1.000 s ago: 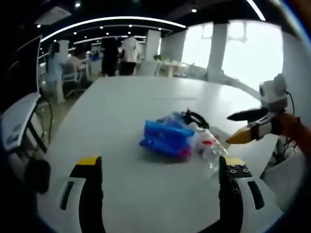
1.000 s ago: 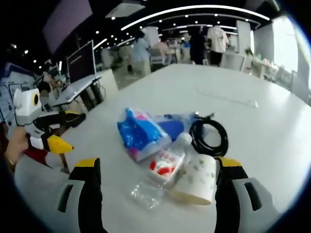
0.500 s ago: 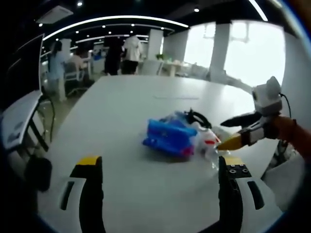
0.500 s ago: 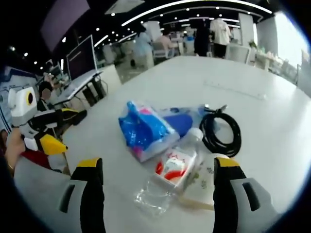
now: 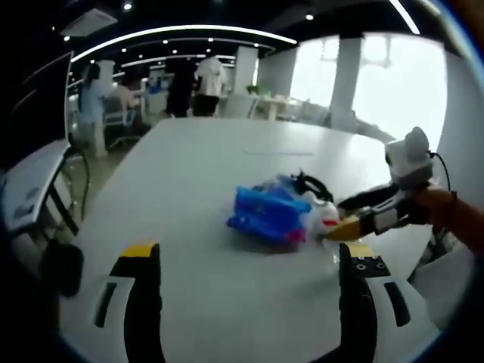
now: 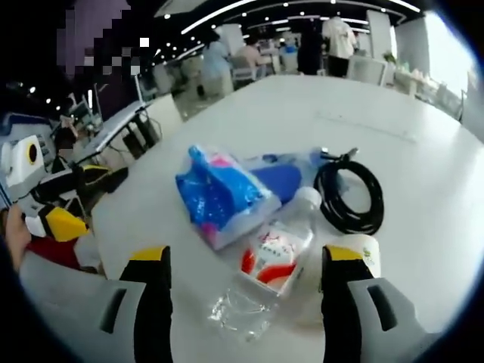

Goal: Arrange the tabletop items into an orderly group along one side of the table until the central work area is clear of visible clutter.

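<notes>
We see the right gripper (image 6: 240, 283) spread around a plastic bottle (image 6: 265, 265). Blue packet (image 6: 219, 198) and black cable (image 6: 352, 197) lie beside the bottle on the counter (image 6: 363, 106). Left gripper (image 5: 246, 291) spread, empty.

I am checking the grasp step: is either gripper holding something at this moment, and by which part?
Nothing is held. The right gripper is open, its jaws on either side of the plastic bottle without closing on it. The left gripper is open over bare table.

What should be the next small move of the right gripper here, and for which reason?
Probably ease the right gripper a little further forward and close it on the plastic bottle. The bottle lies on its side between the open jaws, touching the blue packet, with the paper cup right beside it. The left gripper holds off to the side.
</notes>
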Action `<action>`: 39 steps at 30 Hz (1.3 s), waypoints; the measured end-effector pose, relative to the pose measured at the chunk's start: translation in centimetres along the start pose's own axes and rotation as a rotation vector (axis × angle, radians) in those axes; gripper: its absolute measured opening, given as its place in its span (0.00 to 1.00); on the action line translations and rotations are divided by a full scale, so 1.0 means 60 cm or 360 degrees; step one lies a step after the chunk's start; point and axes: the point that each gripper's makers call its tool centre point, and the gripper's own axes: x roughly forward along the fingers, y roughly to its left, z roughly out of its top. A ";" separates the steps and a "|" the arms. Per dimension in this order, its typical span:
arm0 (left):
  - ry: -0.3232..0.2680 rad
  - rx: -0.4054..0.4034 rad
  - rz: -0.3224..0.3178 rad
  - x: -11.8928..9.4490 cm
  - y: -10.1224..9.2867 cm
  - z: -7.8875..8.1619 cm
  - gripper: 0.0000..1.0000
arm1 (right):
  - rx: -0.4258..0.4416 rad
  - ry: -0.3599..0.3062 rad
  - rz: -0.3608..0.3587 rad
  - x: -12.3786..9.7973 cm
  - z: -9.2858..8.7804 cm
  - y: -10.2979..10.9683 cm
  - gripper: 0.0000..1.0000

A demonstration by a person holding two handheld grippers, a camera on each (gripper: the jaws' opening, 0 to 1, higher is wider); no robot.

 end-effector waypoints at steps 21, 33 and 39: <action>-0.0002 -0.0001 -0.0025 0.001 -0.007 0.001 0.95 | 0.0165 0.0155 -0.0296 0.031 -0.029 -0.026 0.60; 0.0008 0.0016 -0.0044 0.003 -0.013 0.000 0.95 | 0.0354 0.0324 -0.0413 0.030 -0.064 -0.037 0.46; -0.0011 0.0001 -0.0040 0.002 -0.010 0.002 0.96 | 0.0416 0.0392 -0.0499 0.030 -0.068 -0.038 0.44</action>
